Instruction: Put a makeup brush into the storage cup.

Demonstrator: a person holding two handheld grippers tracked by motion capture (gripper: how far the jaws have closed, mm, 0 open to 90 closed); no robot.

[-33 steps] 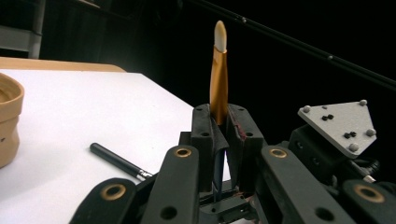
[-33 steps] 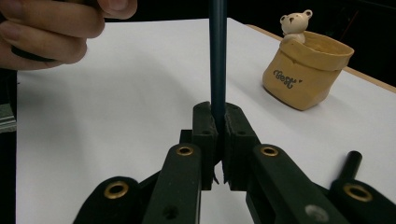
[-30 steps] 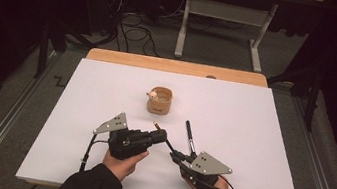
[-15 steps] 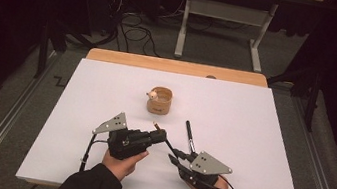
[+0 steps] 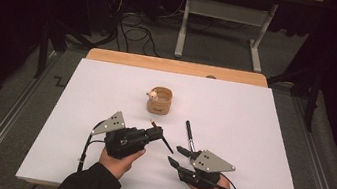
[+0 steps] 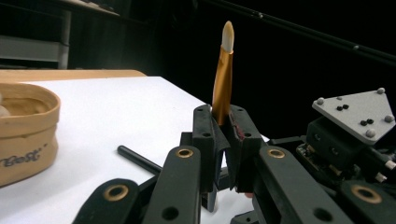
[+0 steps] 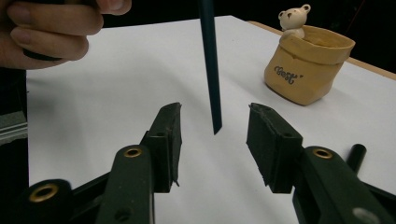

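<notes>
High view: left claw (image 5: 163, 135) grips a slim paintbrush with dark handle, copper ferrule and pale tip (image 5: 163, 142), just in front of the tan pouch-shaped pot with a small bear figure (image 5: 160, 100) on the white desk (image 5: 261, 138). A black cylindrical cap (image 5: 189, 135) lies right of the pot, nearer the person. Right claw (image 5: 176, 156) sits near it.

Left gripper view: jaws clamped on the ferrule (image 6: 222, 84), tip pointing up.

Right gripper view: jaws have just been opening, now part-wide; the handle end (image 7: 211, 70) hangs between them, untouched.

Judgement: handover done, right released. Next: left carries brush to the pot, tilting to clear the rim.
</notes>
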